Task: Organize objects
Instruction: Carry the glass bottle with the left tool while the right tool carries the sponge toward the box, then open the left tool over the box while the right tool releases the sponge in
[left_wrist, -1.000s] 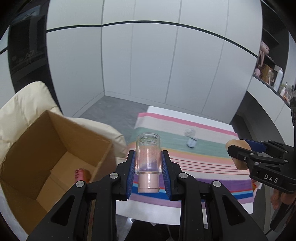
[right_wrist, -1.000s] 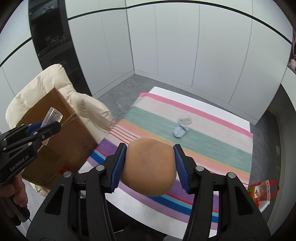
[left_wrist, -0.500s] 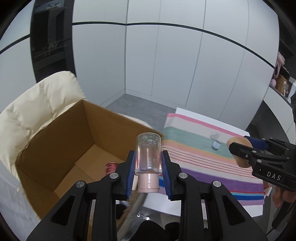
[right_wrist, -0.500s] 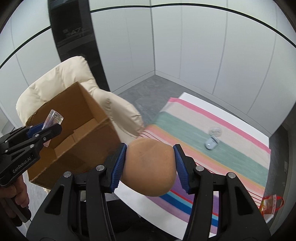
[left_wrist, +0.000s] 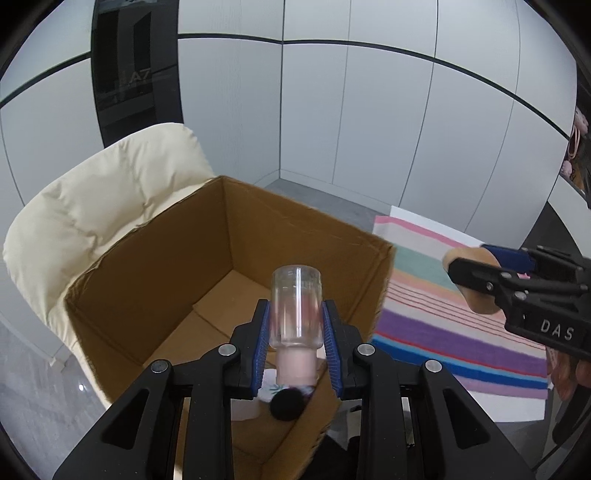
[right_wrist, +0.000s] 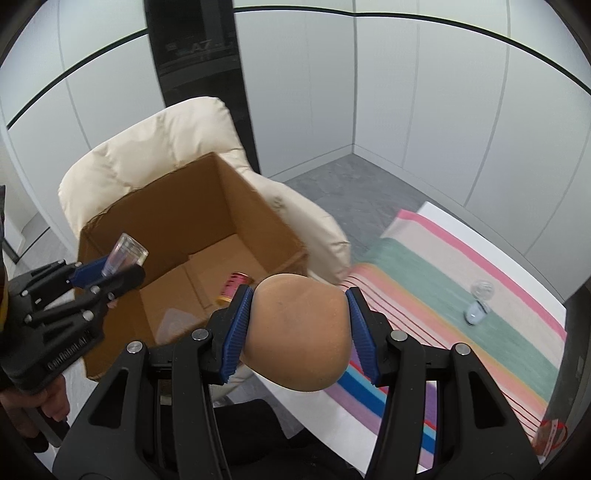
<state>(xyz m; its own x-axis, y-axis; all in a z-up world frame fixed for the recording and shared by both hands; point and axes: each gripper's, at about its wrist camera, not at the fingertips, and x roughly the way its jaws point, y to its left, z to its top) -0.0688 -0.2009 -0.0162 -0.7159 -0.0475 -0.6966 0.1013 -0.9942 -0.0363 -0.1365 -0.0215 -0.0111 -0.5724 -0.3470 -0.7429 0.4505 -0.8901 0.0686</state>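
Indoors, striped cloth (right_wrist: 461, 280), white wall panels (left_wrist: 388, 122)

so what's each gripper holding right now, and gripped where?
Left gripper clamps the clear bottle by its lower body, above the pink cap. Right gripper squeezes the tan egg-shaped object across its middle.
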